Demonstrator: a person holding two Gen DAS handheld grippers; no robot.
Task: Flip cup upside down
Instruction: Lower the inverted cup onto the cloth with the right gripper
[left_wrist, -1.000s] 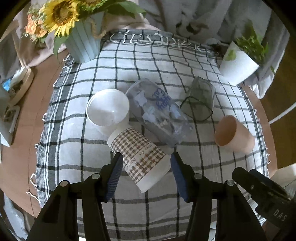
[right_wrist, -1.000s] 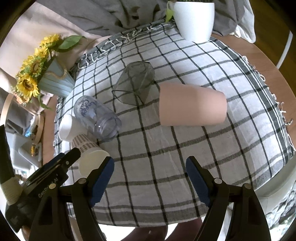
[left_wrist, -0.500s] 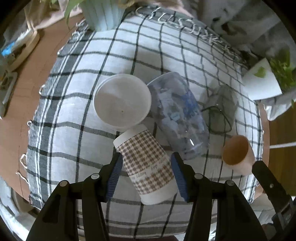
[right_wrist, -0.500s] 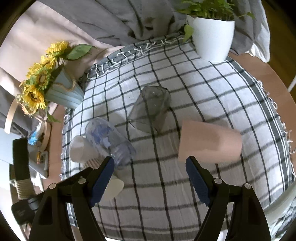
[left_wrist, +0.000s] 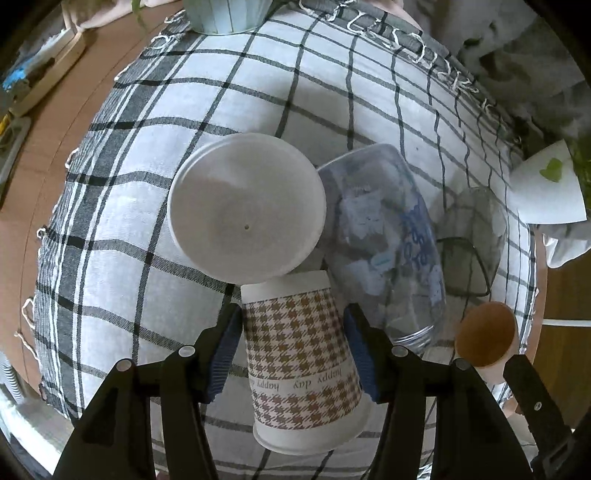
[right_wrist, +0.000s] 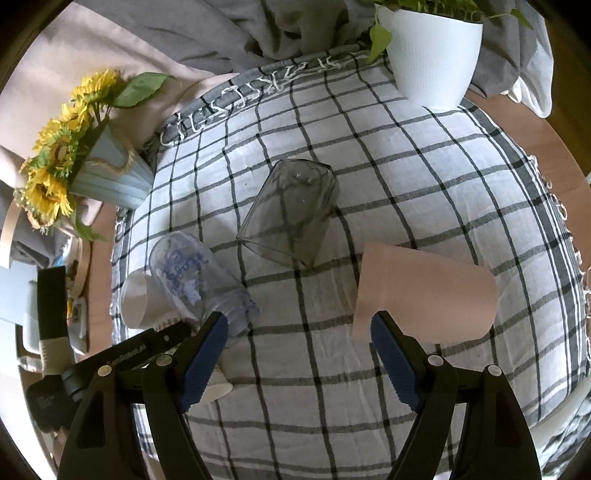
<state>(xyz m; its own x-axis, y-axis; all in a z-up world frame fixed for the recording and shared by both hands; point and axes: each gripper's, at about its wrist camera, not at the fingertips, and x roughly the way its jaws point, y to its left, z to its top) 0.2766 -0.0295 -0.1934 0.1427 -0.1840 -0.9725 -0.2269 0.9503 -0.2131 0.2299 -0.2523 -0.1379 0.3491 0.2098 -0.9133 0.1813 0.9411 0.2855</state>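
Observation:
My left gripper (left_wrist: 291, 343) is shut on a brown houndstooth paper cup (left_wrist: 301, 360) and holds it raised above the checked cloth (left_wrist: 110, 206), its closed base pointing away from me. Below it a white cup (left_wrist: 245, 208) stands upside down. A clear printed cup (left_wrist: 388, 243) lies on its side next to it, and shows in the right wrist view (right_wrist: 195, 280). A grey glass (right_wrist: 291, 214) and a pink cup (right_wrist: 424, 295) lie on their sides. My right gripper (right_wrist: 297, 354) is open and empty, above the cloth near the pink cup.
A sunflower pot (right_wrist: 107, 177) stands at the back left and a white plant pot (right_wrist: 432, 48) at the back right. The wooden table (right_wrist: 528, 125) shows around the cloth. The left gripper's body (right_wrist: 110, 354) is low on the left in the right wrist view.
My left gripper has closed on the houndstooth cup and lifted it off the cloth. My right gripper has pulled back and risen a little, still open.

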